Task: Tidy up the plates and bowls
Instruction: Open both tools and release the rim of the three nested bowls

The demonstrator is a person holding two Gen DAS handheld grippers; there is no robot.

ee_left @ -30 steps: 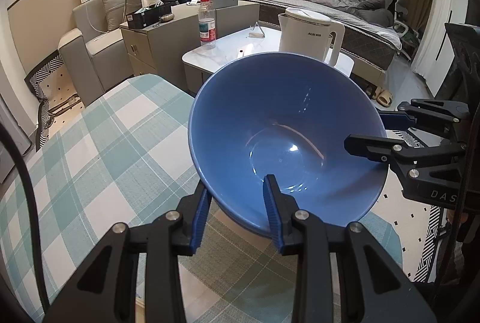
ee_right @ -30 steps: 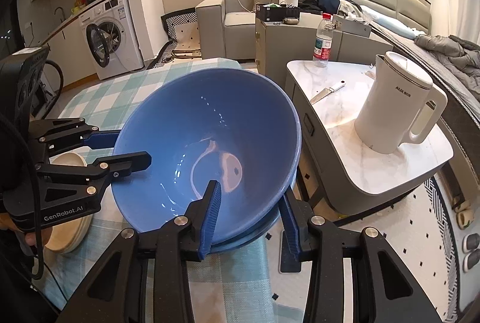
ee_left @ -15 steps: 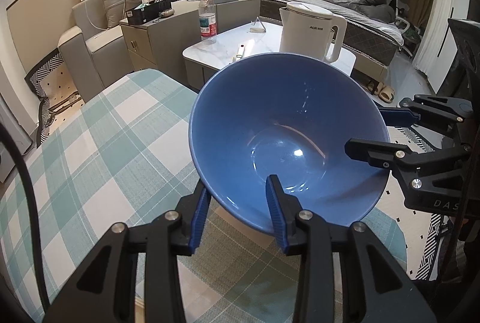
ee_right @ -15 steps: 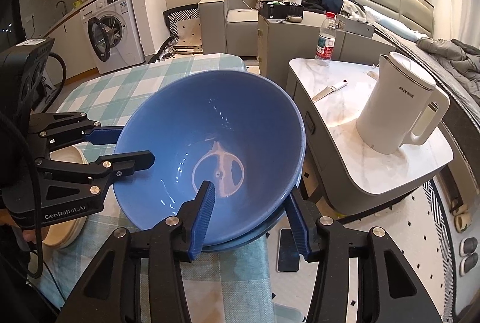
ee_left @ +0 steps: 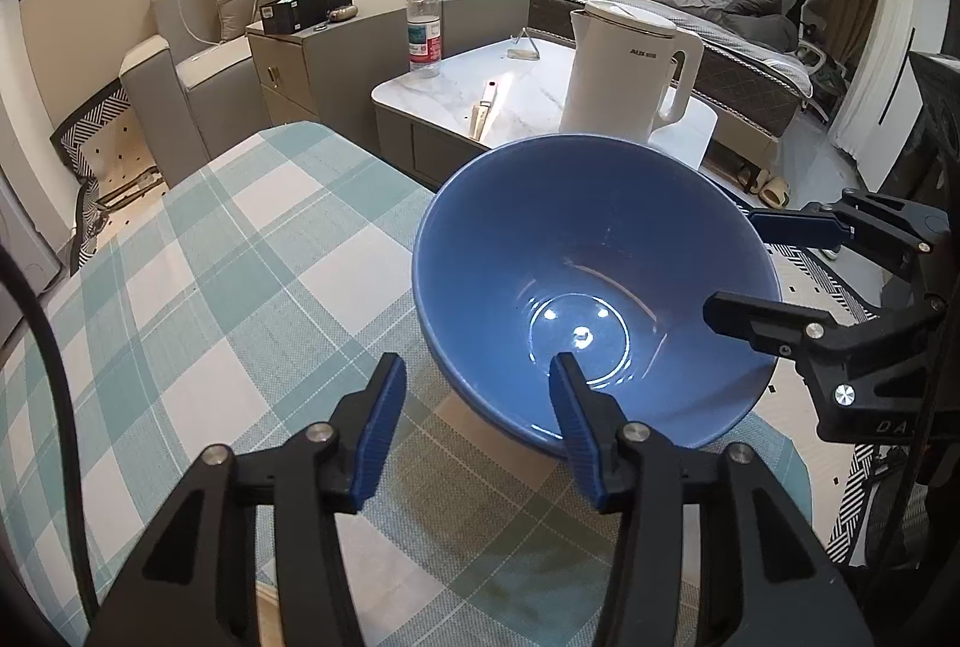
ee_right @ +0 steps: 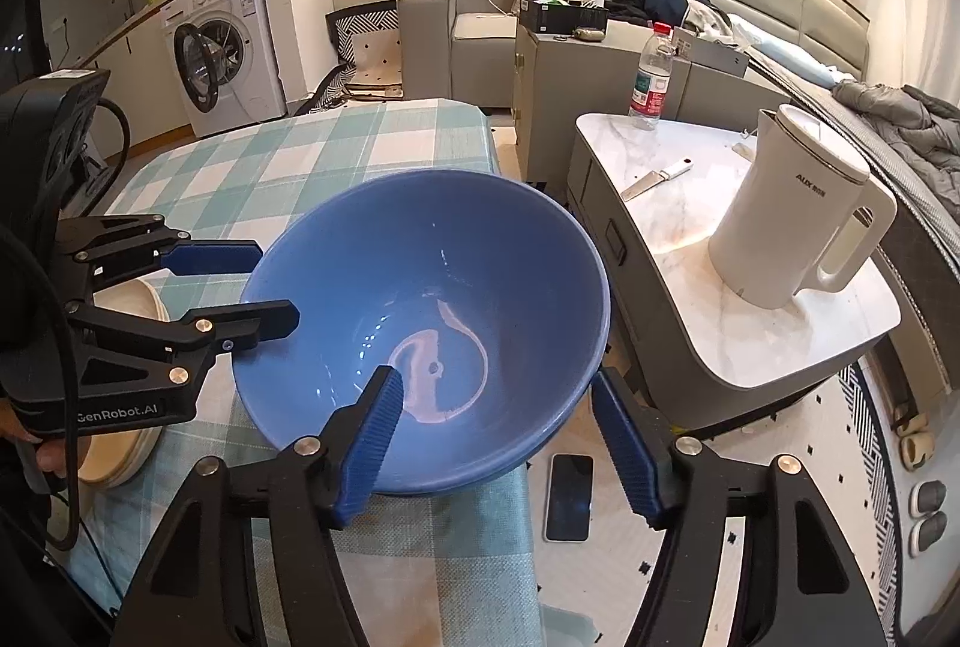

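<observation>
**Checked cloth, bowl set down**

Checked tablecloth carried the blue bowl near its corner. Your left gripper straddled the near rim, jaws opening, pads off it. Your right gripper did likewise at the opposite rim, wider. Kettle stood on the side table.

One blue bowl sat there, one white kettle, one water bottle, one knife, one phone.

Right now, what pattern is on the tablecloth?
Teal and white checks on the tablecloth, clearest in the left wrist view.
</observation>
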